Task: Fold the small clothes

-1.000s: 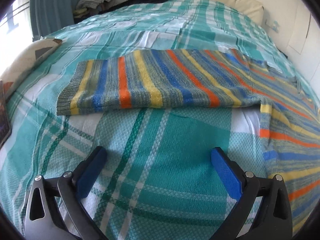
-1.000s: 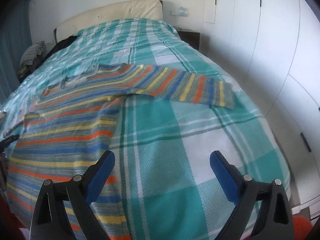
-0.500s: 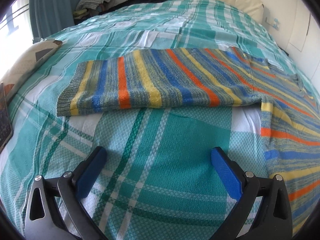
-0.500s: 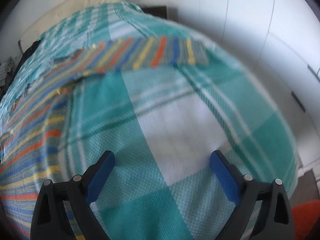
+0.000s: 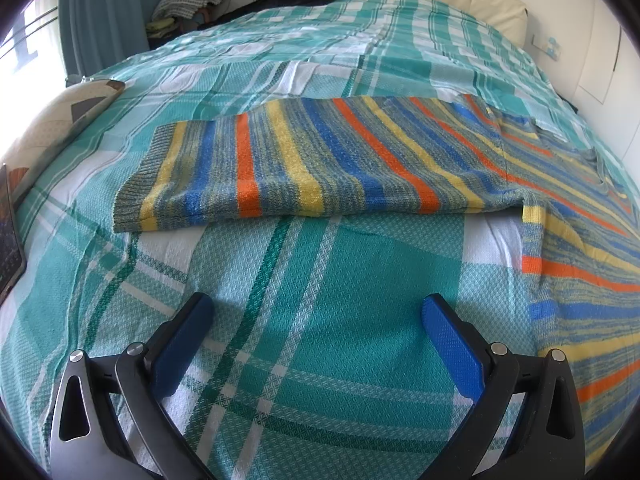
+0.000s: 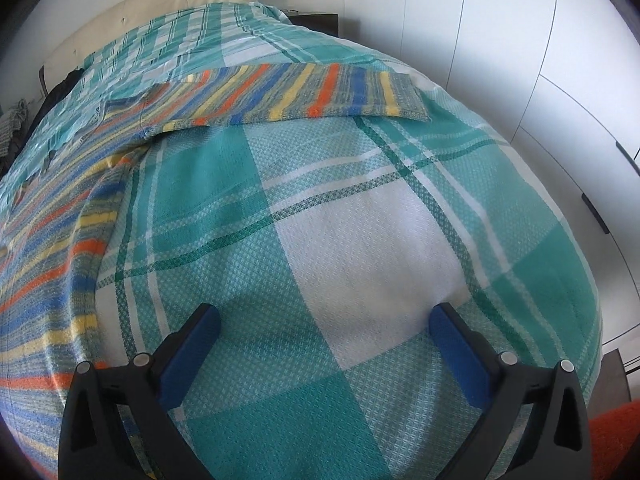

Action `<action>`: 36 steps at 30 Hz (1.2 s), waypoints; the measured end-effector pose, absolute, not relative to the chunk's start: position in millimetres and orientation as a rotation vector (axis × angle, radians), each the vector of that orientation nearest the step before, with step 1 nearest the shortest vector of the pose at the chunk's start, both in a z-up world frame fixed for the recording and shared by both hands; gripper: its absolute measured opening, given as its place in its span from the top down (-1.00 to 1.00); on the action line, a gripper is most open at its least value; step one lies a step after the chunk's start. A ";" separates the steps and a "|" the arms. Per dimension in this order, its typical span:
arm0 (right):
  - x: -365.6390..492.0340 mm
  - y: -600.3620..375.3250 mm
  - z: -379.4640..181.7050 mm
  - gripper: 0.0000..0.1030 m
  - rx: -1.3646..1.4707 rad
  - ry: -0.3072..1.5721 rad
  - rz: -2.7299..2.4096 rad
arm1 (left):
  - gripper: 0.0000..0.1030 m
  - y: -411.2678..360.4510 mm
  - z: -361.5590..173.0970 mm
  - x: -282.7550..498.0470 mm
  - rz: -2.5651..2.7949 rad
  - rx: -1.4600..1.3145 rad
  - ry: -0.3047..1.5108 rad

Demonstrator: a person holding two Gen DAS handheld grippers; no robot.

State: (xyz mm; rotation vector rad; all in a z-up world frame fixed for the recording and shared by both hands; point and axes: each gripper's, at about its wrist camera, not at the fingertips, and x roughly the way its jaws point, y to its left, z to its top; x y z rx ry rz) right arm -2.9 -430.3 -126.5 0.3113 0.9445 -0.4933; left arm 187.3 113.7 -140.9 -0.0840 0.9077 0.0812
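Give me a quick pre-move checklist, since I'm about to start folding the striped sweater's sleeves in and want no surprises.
1. Left gripper open and empty: ok.
2. Right gripper open and empty: ok.
3. Striped sweater spread flat on the bedspread: ok, though its lower hem is out of view.
4. Left sleeve stretched out straight, cuff visible: ok.
5. Right sleeve stretched out straight, cuff visible: ok.
6. Nothing lying on either sleeve: ok.
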 end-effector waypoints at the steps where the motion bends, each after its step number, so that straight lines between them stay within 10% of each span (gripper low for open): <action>1: -2.3 -430.1 -126.3 -1.00 0.308 0.944 -0.494 | -0.99 113.7 -140.9 187.3 0.081 -0.084 0.908; 36: -0.3 -424.2 -127.8 -1.00 0.274 0.905 -0.525 | -0.99 113.6 -140.9 187.4 0.082 -0.083 0.908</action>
